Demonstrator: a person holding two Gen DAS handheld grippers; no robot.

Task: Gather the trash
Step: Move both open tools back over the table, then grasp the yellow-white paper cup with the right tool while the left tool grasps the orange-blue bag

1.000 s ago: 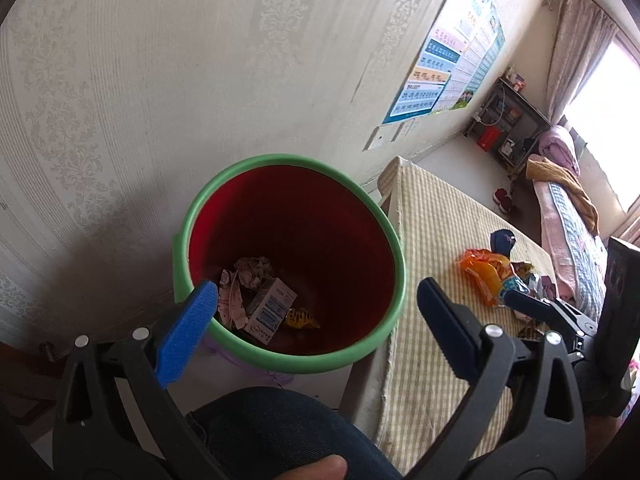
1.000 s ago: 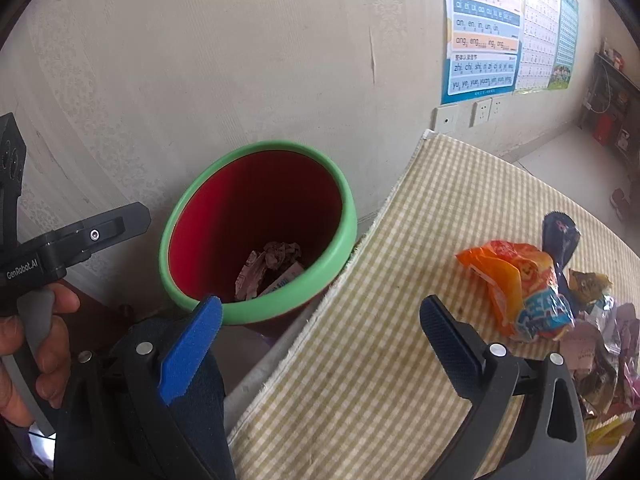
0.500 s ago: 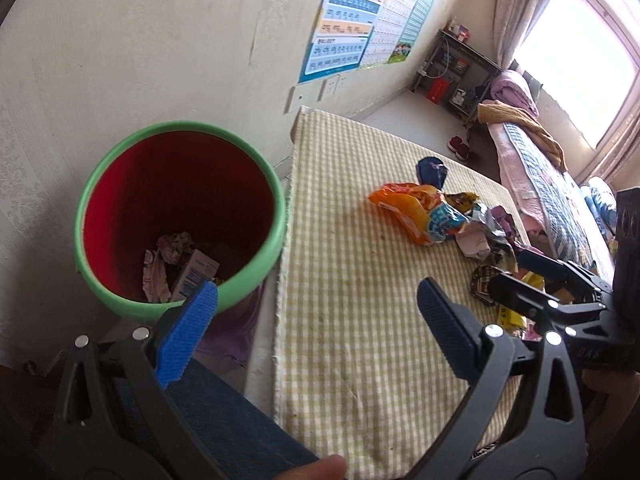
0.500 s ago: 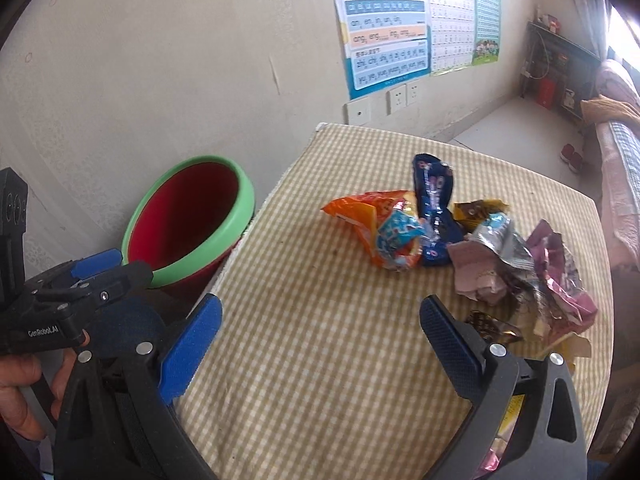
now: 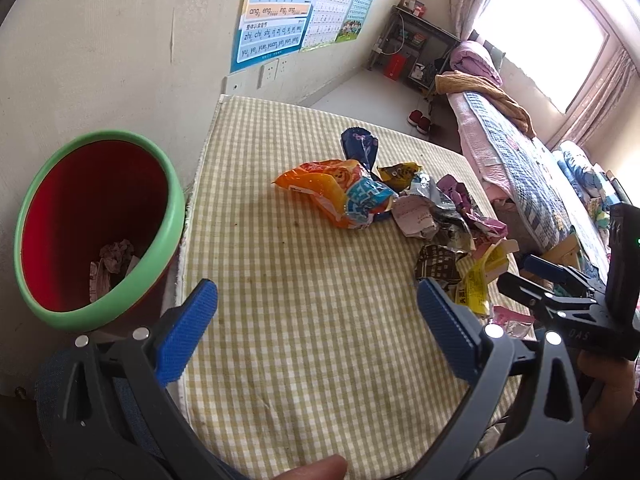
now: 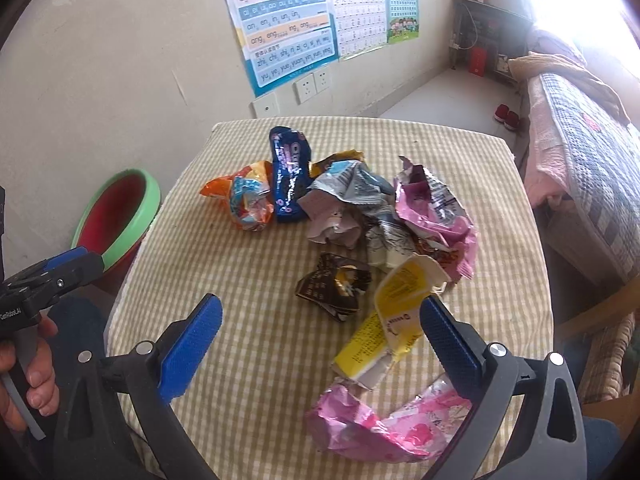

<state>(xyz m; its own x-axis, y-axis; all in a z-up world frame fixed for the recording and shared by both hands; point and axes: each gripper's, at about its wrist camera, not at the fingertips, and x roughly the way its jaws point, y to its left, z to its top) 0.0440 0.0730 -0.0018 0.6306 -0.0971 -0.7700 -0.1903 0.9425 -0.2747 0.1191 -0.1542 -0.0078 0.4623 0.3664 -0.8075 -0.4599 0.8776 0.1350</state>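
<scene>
Both the left gripper (image 5: 316,332) and the right gripper (image 6: 320,334) hang wide open and empty above the yellow-checked cloth-covered table (image 6: 256,340). A heap of crumpled foil and plastic snack wrappers (image 6: 348,216) lies on the table's far half. The green-rimmed red plastic bin (image 5: 96,224) stands just beside the table's left edge, with some crumpled paper (image 5: 114,256) at its bottom.

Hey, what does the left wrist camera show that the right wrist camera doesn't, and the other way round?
Only the left wrist view looks down into the red bin, showing crumpled paper at its bottom.

Only the right wrist view shows the whole bright pink wrapper, nearest on the cloth, and the flattened yellow carton in full.

Both show the checked tablecloth, the orange snack bag, the dark blue wrapper, and each open hand-held gripper: the left hand-held gripper and the right hand-held gripper.
</scene>
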